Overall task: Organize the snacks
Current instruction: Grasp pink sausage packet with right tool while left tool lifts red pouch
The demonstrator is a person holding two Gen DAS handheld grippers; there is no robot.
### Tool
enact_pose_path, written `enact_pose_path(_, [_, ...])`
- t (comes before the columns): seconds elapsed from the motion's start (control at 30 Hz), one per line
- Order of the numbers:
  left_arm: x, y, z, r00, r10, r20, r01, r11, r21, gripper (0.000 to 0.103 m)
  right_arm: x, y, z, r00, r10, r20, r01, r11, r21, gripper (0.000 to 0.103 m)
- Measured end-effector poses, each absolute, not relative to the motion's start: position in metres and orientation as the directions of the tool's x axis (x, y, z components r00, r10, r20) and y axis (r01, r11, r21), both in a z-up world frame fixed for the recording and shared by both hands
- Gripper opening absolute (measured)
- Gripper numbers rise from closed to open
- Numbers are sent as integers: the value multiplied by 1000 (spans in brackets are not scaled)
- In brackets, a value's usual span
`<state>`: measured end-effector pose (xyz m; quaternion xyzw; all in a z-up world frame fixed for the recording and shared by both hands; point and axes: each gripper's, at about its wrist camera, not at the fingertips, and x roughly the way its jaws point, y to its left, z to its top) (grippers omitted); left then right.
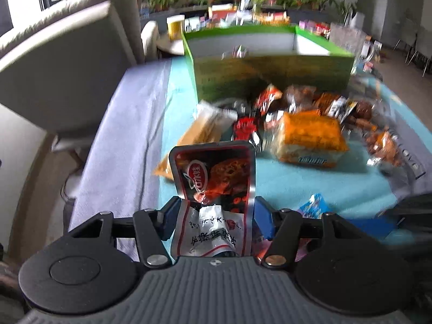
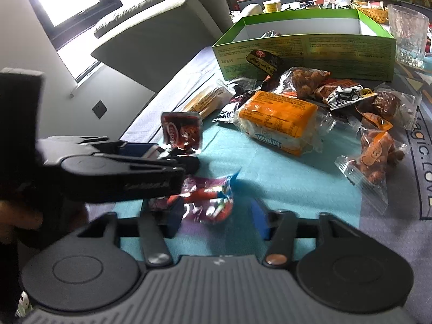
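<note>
Pinched red-black packet [image 1: 216,172] between left gripper's [image 1: 213,216] part-closed pads, green box [image 1: 270,73] at twelve o'clock; straddled purple wrapper [image 2: 210,199] with right gripper's [image 2: 216,216] fingers wide apart, not pressing.

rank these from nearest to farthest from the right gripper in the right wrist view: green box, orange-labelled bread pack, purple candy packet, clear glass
1. purple candy packet, between the fingers of the right gripper, on the teal cloth
2. orange-labelled bread pack, mid-table, ahead and slightly right
3. green box, at the back behind the snack pile
4. clear glass, far right, beside the box; close to the box in depth, so 3 and 4 are hard to separate
</note>
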<state>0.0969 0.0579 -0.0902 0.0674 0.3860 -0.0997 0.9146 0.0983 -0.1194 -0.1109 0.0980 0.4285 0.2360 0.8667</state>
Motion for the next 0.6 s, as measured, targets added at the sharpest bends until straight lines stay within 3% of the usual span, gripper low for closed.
enact_pose_path(0.1, [94, 68, -78, 714, -145, -684, 215, 976, 17, 55, 99, -124, -111, 526, 513, -678, -306, 858, 413, 0])
enact_pose_path(0.4, [97, 86, -64, 740, -114, -662, 151, 989, -2, 56, 95, -132, -81, 629, 473, -616, -338, 881, 331, 0])
enact_pose_path(0.47, [96, 87, -63, 743, -115, -659, 149, 989, -5, 56, 96, -132, -85, 599, 481, -641, -347, 877, 333, 13])
enact_pose_path(0.6, [95, 89, -62, 743, -106, -660, 140, 990, -2, 56, 88, -123, -96, 556, 477, -680, -415, 869, 271, 15])
